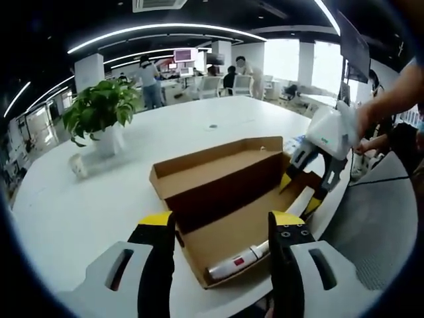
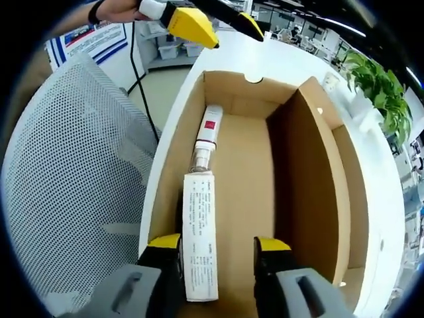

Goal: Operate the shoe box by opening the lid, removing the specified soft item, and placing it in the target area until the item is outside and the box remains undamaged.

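Here, one brown cardboard shoe box (image 1: 225,199) lies open near the curved edge of a smooth white round table (image 1: 86,205), its hinged lid (image 1: 218,173) folded back and standing as a wall along the far side of the tray. Two items rest on the box's bare floor: a white tube with a red label (image 2: 207,136) and, touching its cap end, a flat white printed carton (image 2: 199,232) lying lengthwise against the box's left wall in the right gripper view.

The right gripper (image 2: 217,246), with yellow-tipped black jaws, hangs over the box's near end, jaws apart and empty, the carton's lower end lying between and below them. In the left gripper view that same tool appears at the box's far corner.

The left gripper (image 1: 222,222) hovers at the opposite end of the box, jaws spread wide and holding nothing, the tube just beyond its tips; its yellow tips also poke into the top of the right gripper view.

One leafy potted plant (image 1: 99,112) in a white pot stands well apart from the box, with broad open tabletop between. One grey perforated mesh chair (image 2: 73,172) sits just beside the table's rim. Several people stand in the office background.
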### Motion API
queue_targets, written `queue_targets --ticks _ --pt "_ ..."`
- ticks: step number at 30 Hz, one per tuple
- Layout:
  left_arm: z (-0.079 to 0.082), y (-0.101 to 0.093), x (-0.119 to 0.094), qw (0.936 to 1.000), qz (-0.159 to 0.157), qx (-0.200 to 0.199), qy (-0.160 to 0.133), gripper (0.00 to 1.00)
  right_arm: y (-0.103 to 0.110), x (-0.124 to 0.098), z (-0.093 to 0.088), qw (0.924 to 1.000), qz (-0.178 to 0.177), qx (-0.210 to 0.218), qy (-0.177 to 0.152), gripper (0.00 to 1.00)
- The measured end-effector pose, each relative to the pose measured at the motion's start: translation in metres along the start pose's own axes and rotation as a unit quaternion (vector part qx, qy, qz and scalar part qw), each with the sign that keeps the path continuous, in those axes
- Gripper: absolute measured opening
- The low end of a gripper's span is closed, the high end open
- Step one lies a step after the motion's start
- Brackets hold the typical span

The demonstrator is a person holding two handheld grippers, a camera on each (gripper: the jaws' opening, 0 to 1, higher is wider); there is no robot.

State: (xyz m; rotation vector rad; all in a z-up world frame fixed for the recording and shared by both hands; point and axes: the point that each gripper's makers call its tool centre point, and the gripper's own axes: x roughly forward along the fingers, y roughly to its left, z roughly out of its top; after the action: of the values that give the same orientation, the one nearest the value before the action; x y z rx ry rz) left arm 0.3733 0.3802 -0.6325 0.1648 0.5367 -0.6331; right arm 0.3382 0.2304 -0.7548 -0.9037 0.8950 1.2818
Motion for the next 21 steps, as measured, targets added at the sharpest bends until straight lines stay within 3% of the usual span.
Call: queue_targets --ticks 7,21 --pt "-0.002 -0.001 0.001 1.0 -0.001 -0.005 0.001 0.57 0.013 0.012 -0.008 0.9996 0.003 -0.005 0.027 0.19" --pt "-0.003 0.0 0.0 1.0 0.002 -0.009 0.003 0.56 0.014 0.001 -0.003 0.9989 0.0 0.042 -0.019 0.17"
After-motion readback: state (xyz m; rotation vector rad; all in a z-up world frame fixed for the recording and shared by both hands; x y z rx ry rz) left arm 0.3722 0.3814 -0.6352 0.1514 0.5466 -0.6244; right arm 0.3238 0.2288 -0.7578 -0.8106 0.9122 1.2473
